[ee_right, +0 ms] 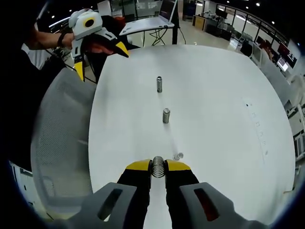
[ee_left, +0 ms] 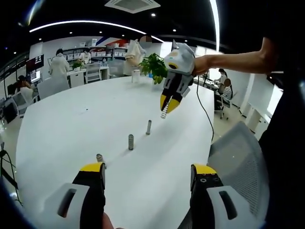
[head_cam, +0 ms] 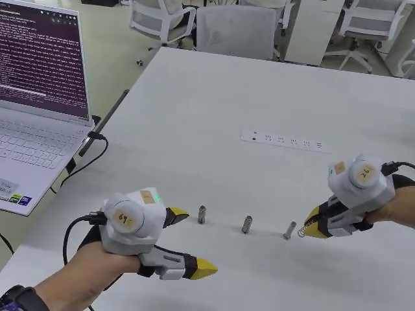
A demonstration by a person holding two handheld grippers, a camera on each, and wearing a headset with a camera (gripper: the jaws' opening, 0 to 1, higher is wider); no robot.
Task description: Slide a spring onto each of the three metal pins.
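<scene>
Three short metal pins stand in a row on the white table: the left pin [head_cam: 201, 214], the middle pin [head_cam: 247, 224] and the right pin [head_cam: 289, 230]. The left and middle pins look coiled, as if each carries a spring; the right pin [ee_left: 148, 127] looks smooth. My right gripper [head_cam: 311, 229] is shut on a small spring [ee_right: 158, 167], held just right of the right pin [ee_right: 178, 156] and a little above the table. Near the table's front edge, my left gripper [head_cam: 192, 240] stands open and holds nothing, just left of the left pin [ee_left: 99, 157].
An open laptop [head_cam: 39, 97] sits on a side table at the left, with a cable [head_cam: 97, 146] running from it. A white power strip [head_cam: 285, 140] lies behind the pins. Office chairs [head_cam: 237, 29] stand at the table's far edge.
</scene>
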